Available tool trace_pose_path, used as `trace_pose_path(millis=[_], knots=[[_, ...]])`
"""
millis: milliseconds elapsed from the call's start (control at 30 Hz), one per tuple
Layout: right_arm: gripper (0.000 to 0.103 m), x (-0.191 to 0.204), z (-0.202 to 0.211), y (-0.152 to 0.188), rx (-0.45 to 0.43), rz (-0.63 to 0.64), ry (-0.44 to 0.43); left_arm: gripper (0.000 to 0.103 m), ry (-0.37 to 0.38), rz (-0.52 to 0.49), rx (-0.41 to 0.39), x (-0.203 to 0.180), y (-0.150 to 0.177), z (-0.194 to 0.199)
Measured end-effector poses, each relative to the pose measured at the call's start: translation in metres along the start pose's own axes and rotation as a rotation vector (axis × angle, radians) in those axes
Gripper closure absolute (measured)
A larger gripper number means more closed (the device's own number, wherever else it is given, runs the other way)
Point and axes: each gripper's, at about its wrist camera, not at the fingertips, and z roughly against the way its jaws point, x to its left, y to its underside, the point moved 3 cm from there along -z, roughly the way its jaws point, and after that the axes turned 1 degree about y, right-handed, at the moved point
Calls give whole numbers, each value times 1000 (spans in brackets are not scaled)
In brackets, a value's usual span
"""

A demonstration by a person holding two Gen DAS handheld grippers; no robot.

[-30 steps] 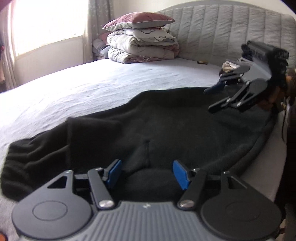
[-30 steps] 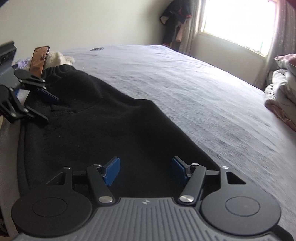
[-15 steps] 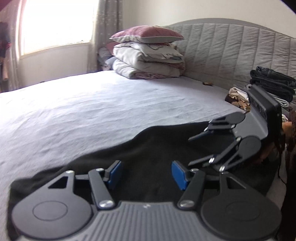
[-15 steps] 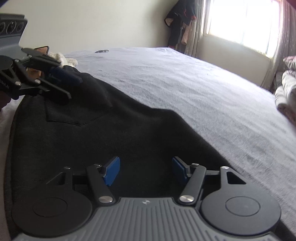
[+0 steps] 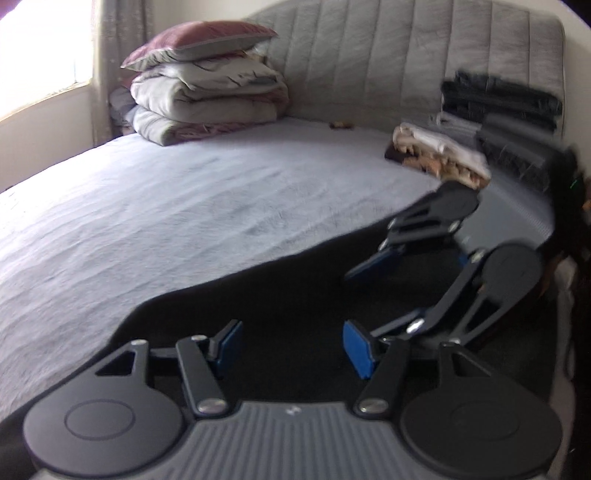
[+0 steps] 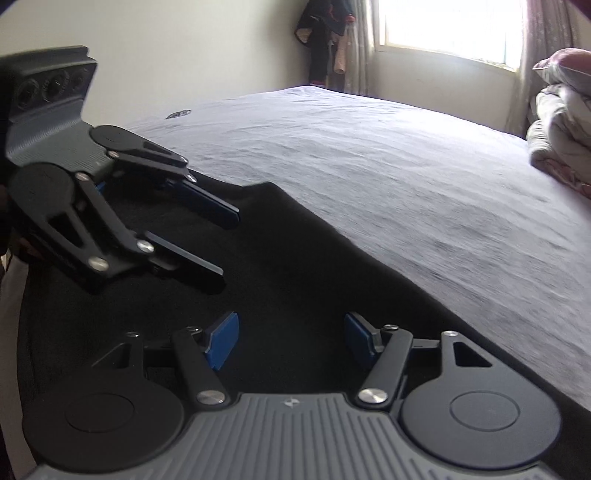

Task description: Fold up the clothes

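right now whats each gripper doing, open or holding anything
left gripper: open, holding nothing, over the black garment.
right gripper: open, holding nothing, over the same garment.

A wide bed point(image 5: 184, 206) under a pale grey cover meets a padded grey headboard point(image 5: 388, 55). By the window point(image 6: 450, 26), a maroon pillow point(image 5: 199, 42) tops a stack of folded quilts point(image 5: 207, 103). Near the headboard's right end lie a cream bundle point(image 5: 439, 151) and blurred dark folded items point(image 5: 498, 99), possibly clothing. Garments point(image 6: 327, 33) hang in the far corner.
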Motion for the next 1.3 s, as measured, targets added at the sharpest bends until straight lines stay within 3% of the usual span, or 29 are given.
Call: trace_pose_path(millis=[100, 267, 533, 700, 800, 1000, 1067, 1200, 1300], knots=[[37, -17, 18, 15, 3, -6, 17, 41, -27, 28, 24, 4, 0, -19], [37, -50, 52, 41, 12, -66, 61, 41, -4, 93, 7, 14, 7, -24], [36, -103, 108, 86, 11, -185, 200, 40, 0, 116, -1, 18, 7, -20], [36, -126, 137, 84, -126, -332, 320, 40, 19, 215, -53, 30, -5, -23], [36, -135, 133, 76, -159, -345, 369, 40, 10, 264, -67, 37, -6, -28], [36, -161, 103, 93, -58, -385, 402, 50, -4, 356, -82, 56, 6, -37], [40, -174, 109, 98, -89, -452, 399, 56, 10, 402, -93, 64, 9, -37], [58, -192, 123, 106, -156, -600, 398, 60, 29, 449, -105, 71, 10, -37], [53, -188, 132, 100, -175, -638, 447, 56, -13, 397, -104, 58, 5, -32]])
